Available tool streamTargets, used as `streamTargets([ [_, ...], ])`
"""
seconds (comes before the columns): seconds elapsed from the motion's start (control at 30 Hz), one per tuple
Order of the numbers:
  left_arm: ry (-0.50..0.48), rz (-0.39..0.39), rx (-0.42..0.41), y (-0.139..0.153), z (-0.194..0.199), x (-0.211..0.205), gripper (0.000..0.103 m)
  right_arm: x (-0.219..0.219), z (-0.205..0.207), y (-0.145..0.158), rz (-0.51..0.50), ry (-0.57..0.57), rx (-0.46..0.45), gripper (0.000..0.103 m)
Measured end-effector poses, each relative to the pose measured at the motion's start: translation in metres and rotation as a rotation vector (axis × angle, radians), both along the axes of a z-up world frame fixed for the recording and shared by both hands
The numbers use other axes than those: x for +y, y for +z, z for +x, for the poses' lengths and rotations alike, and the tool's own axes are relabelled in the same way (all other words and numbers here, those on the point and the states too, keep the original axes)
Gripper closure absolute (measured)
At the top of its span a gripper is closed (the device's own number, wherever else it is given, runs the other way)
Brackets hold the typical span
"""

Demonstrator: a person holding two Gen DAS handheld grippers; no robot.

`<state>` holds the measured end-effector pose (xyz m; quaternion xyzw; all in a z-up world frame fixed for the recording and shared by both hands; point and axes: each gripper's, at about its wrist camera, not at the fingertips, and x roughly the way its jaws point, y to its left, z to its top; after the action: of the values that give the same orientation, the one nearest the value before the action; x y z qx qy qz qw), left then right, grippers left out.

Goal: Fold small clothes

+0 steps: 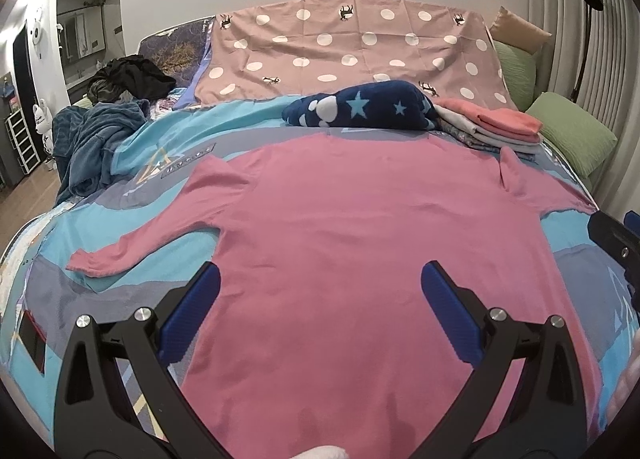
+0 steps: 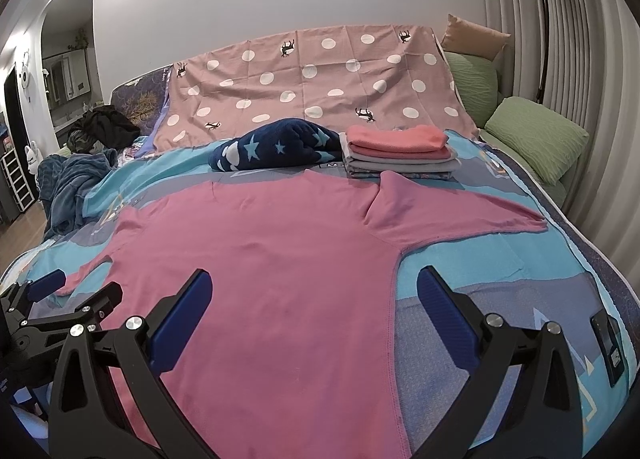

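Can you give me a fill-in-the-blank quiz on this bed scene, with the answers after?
1. The pink shirt lies spread ____ on the bedcover.
2. The left hand-held gripper and the right hand-held gripper both have their jaws ____.
3. The top item of the folded stack is coral ____.
4. The navy blanket carries light blue ____.

Answers: flat; open; pink; stars

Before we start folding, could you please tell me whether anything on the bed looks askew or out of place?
The pink long-sleeved shirt lies flat, but its sleeve near the folded stack is creased at the shoulder. A crumpled blue blanket and dark clothes sit heaped at the far left.
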<state>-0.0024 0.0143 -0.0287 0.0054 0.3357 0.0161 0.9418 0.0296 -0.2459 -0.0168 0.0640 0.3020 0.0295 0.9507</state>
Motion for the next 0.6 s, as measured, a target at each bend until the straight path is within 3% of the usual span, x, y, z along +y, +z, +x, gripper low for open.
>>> streamTargets([
  [0.6,-0.015,-0.038,0.006,-0.0084,0.0049,0.0077,0.002,0.0029,0.0024,-0.0057,-0.018,0.000,0.018,0.001],
])
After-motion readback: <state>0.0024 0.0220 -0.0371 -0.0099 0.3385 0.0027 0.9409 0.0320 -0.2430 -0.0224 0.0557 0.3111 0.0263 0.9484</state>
